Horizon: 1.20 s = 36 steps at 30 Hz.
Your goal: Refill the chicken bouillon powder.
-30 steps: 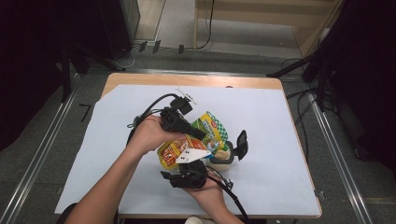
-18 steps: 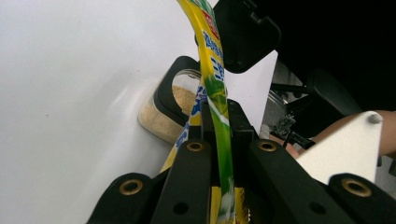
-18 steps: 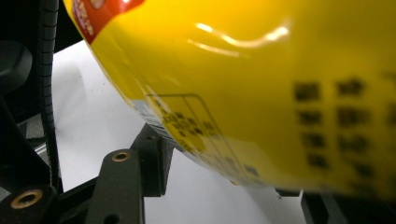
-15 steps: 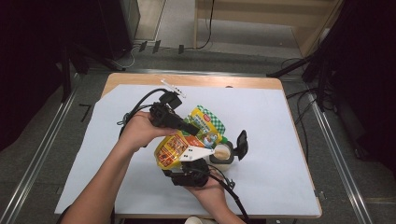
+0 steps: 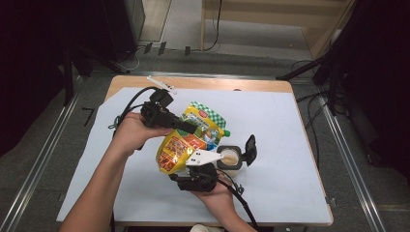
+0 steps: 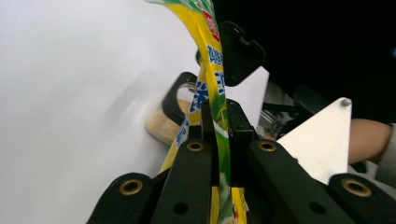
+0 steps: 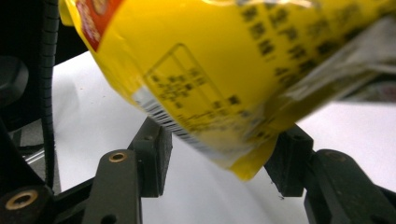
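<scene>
Hovering above table (image 5: 290, 125) in high view: yellow pouch (image 5: 186, 140), beside open container (image 5: 231, 158). Left gripper view: left gripper (image 6: 218, 128) clamped tight on pouch edge. Right gripper view: right gripper (image 7: 224, 161) wide apart, pouch corner between jaws, ungripped.

**Bright table, black surroundings, soft close-ups**

In the high view, light falls evenly from above on the white table cover (image 5: 290, 125), which reads bright without blown patches; the room around it sinks into near black at both sides. Shadows under the hands and the yellow pouch (image 5: 186, 142) are short and soft. The picture is slightly grainy and low in detail.

In the left gripper view the white surface glares to a flat, featureless field, while the background at right is dark. The near black jaws are sharp; the pouch edge (image 6: 212, 70) is soft.

In the right gripper view the pouch (image 7: 224, 70) hangs very close, its print smeared and out of focus, most at the right.
</scene>
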{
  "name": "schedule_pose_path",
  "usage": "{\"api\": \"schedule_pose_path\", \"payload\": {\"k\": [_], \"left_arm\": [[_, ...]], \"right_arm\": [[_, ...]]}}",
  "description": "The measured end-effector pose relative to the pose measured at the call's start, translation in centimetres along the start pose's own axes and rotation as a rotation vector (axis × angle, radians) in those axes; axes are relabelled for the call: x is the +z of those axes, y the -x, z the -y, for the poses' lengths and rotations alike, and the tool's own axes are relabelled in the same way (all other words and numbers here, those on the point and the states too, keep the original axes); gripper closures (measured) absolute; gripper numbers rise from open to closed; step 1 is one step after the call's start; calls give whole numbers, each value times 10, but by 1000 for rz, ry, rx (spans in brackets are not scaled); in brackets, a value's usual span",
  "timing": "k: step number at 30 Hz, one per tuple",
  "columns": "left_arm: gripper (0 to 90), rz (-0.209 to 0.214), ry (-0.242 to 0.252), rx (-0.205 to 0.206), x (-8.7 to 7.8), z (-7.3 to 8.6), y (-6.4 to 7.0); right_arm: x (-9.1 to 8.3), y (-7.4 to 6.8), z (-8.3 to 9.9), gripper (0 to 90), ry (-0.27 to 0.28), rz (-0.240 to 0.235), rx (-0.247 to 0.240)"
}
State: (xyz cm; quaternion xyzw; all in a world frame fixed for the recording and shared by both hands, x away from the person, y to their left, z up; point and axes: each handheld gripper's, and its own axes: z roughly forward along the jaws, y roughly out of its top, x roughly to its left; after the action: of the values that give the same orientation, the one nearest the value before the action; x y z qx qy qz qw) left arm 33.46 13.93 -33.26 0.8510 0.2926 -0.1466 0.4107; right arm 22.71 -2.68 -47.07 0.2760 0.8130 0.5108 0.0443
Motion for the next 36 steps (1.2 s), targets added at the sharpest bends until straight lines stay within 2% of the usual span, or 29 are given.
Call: {"api": "schedule_pose_path", "payload": {"k": [5,7,16,25,28,36], "left_arm": [[900,3,16,-3,-7,3,-2],[900,0,21,-20,-10,3,-4],[900,-4,41,-20,-19,5,-7],[900,-9,84,-26,-32,7,-11],[900,-15,98,-28,-35,8,-13],[900,-65,157,-28,-42,10,-20]], "right_arm": [[-2,4,-1,482,9,10,6],[-3,5,-2,481,16,19,7],[-6,9,-3,477,19,37,16],[-9,11,-4,477,33,41,19],[-11,11,-5,477,36,41,19],[-10,11,-4,476,28,33,22]]}}
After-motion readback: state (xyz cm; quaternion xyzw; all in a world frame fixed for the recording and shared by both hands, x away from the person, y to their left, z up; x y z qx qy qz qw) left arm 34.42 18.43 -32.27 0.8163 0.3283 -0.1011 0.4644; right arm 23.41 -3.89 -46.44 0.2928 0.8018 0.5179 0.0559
